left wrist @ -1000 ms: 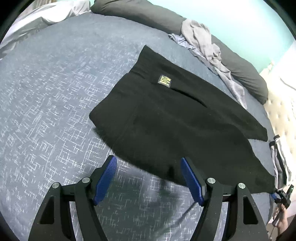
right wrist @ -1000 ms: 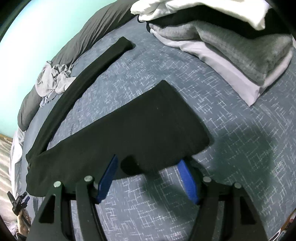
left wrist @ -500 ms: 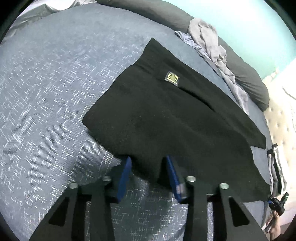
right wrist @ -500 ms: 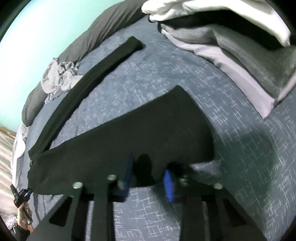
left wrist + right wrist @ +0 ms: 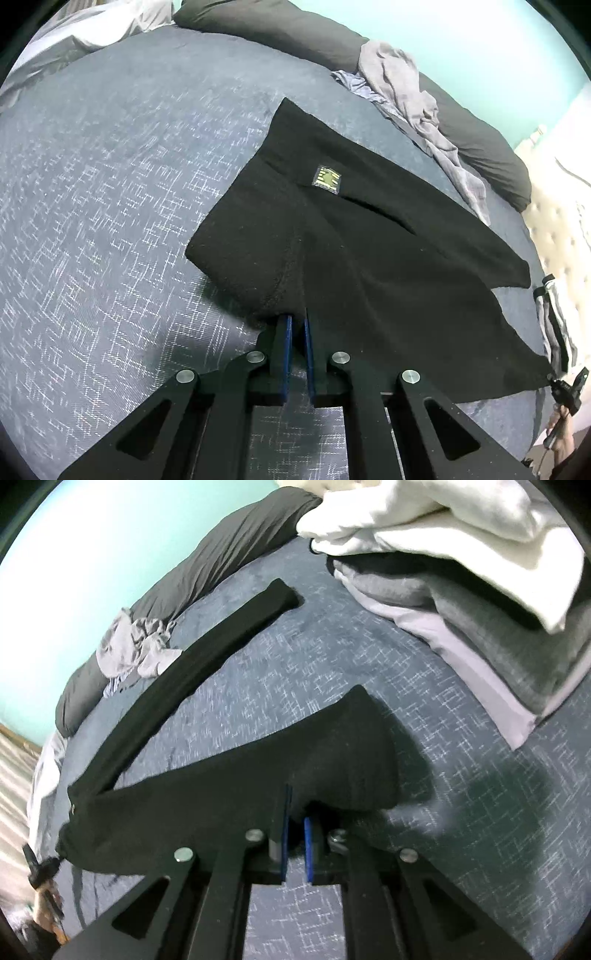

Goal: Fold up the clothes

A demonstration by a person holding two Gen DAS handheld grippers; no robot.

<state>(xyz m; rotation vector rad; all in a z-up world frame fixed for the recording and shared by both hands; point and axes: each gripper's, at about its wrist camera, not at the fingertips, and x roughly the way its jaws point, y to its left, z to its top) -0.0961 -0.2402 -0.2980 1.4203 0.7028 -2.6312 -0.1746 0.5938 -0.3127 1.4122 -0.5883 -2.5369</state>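
Black trousers [image 5: 369,240] with a small yellow label [image 5: 327,179] at the waistband lie spread on the blue patterned bedspread [image 5: 92,184]. My left gripper [image 5: 298,319] is shut on the near edge of the waist end, and the cloth bunches up between its blue pads. In the right wrist view the near leg [image 5: 240,786] is pinched at its hem by my right gripper [image 5: 295,805], whose jaws are closing on the fabric, which lifts slightly off the bed. The other leg [image 5: 207,657] stretches away, long and narrow.
A crumpled grey garment [image 5: 410,85] lies at the far side against a long dark pillow [image 5: 280,26]. A stack of folded grey and white clothes [image 5: 480,590] sits to the right of the right gripper. A pale tufted headboard [image 5: 554,206] borders the bed.
Both grippers have gone from wide open around the trousers' near edge to pinched on it. The cloth now gathers at each pair of pads, and the leg hem has risen a little.
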